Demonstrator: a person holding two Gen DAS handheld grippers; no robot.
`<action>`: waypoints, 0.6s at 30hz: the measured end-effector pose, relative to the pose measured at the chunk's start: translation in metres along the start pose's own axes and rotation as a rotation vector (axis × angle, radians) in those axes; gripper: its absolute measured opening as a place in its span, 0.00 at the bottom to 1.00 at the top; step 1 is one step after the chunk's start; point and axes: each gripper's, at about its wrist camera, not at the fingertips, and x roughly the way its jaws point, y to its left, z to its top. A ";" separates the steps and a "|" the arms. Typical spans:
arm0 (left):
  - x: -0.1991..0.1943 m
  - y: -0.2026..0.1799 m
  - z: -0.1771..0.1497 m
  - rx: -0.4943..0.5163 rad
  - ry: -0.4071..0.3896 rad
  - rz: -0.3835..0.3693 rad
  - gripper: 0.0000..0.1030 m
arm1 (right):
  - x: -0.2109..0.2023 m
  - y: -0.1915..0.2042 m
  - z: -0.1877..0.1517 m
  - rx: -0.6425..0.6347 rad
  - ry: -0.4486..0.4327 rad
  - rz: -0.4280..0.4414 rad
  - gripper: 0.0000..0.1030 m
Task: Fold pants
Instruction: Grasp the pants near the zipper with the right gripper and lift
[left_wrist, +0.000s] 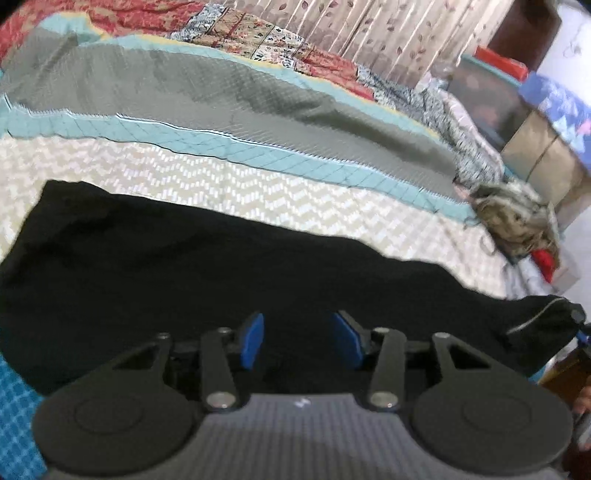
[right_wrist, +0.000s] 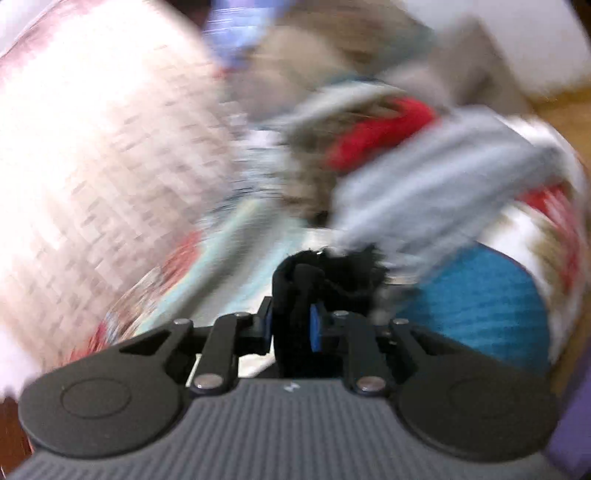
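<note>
While the right gripper (right_wrist: 291, 326) clamped a bunched black fold of the pants (left_wrist: 207, 266), the left gripper (left_wrist: 299, 341) hung above them, jaws apart and holding nothing. Pants lay stretched across the bed (left_wrist: 155, 173), a grey sheet (left_wrist: 192, 88) beyond them.

pants (left_wrist: 184, 266): matt black cloth | bedcover (left_wrist: 184, 173): woven chevron cloth | claw pads (left_wrist: 253, 341): blue rubbery
</note>
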 end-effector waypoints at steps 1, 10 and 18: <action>0.002 0.001 0.003 -0.019 -0.002 -0.017 0.42 | 0.003 0.024 -0.006 -0.070 0.024 0.038 0.21; 0.010 0.017 -0.017 -0.104 0.038 -0.093 0.42 | 0.053 0.165 -0.127 -0.473 0.380 0.224 0.21; 0.018 0.034 -0.036 -0.142 0.088 -0.104 0.42 | 0.084 0.189 -0.198 -0.611 0.602 0.222 0.68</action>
